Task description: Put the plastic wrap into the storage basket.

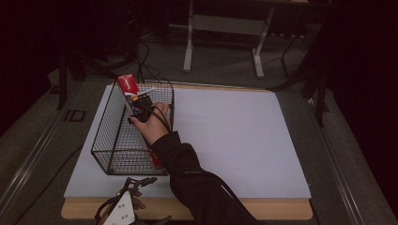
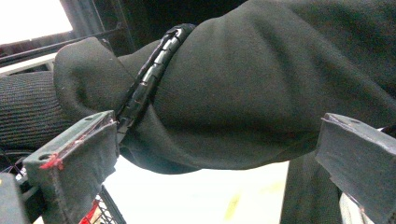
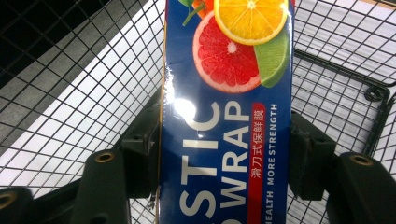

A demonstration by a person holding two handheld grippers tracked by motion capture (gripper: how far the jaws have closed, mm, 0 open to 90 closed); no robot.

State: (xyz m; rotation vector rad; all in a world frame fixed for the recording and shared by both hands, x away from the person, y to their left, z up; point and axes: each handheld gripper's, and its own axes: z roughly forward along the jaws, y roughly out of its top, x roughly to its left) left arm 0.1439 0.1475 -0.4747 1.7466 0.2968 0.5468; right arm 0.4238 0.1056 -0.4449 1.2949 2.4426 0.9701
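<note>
A black wire basket [image 1: 117, 140] stands on the left part of the white table sheet [image 1: 244, 140], its long side running away from the person. Inside it is 1 item: a long plastic wrap box [image 1: 129, 89], blue with red ends and printed citrus slices, lying at a slant, its far red end raised above the basket's far rim and its near red end low against the right wall, beside the sleeve [image 1: 187, 173]. The right gripper [image 1: 141, 108] reaches into the basket from the right, the person's hand over it. In the right gripper view the box [image 3: 226, 116] runs straight up between the 2 black jaws, and both pads sit against its long edges, so the jaws are set to the width of the box and grip it on both sides; basket mesh [image 3: 74, 93] shows behind and to either side. The left gripper [image 1: 123, 211] rests at the near edge of the table, just short of the basket's near corner, with its grey plate uppermost. In the left gripper view its 2 jaws stand wide apart with nothing between them; the dark sleeve [image 2: 261, 84] of the other arm crosses farther off, with a black cable [image 2: 154, 70] lying over it.
</note>
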